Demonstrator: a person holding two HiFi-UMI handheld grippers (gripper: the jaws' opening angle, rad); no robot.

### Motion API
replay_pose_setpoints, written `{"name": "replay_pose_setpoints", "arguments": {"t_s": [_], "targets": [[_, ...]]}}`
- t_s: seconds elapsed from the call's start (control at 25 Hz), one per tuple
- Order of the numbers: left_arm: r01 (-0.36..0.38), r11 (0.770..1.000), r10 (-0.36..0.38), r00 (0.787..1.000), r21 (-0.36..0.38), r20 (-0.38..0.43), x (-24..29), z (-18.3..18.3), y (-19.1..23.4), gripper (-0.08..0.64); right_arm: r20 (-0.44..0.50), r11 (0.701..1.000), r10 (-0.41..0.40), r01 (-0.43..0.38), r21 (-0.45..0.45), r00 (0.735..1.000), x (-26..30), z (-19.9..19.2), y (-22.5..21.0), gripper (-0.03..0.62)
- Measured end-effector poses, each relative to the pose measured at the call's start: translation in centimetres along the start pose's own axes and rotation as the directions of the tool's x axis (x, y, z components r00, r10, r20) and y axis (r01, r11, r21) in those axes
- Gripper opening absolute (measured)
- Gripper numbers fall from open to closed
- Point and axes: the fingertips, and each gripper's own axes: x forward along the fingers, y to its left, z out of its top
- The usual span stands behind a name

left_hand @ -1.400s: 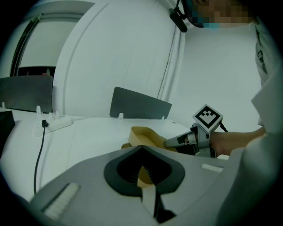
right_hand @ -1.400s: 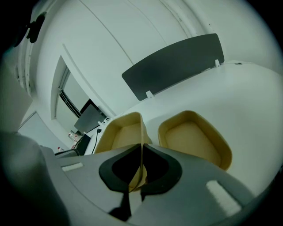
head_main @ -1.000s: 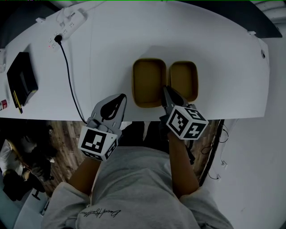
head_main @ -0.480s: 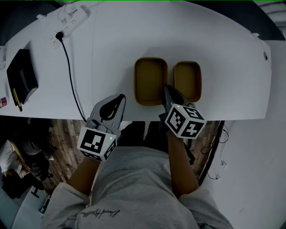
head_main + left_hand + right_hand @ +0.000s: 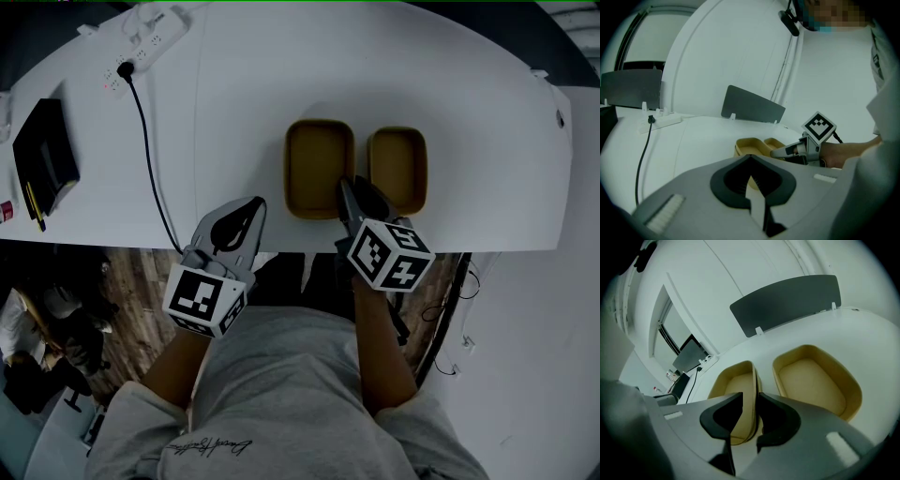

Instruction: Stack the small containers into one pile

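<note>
On my white table, left to right: black case at the far-left edge; power strip with its black cable running to the near edge. Left gripper hangs over the near edge, jaws together on nothing. Left tan container sits upright. Right gripper, jaws just opening to half-wide, straddles that container's right wall without pinching it. Right tan container sits just beside, unstacked.

Smooth matt white table, bigger tan container and smaller tan container on the table both dull, maybe plastic, wood plank floor below the table.
</note>
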Motion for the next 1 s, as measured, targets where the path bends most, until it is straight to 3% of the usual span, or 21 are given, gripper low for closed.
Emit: {"name": "replay_pose_setpoints", "arguments": {"t_s": [0.6,1.0], "targets": [[-0.006,1.000,0.006,1.000,-0.004,0.017,-0.4,0.4,-0.9,0.002,0.018,0.999,0.042,-0.041,-0.026,0.999,-1.9,0.8,0.2,0.137],[-0.002,1.000,0.002,1.000,-0.002,0.031,0.4,1.0,-4.8,0.002,0.040,0.995,0.063,-0.059,-0.075,0.997,-5.0,2.6,-2.2,0.103]]}}
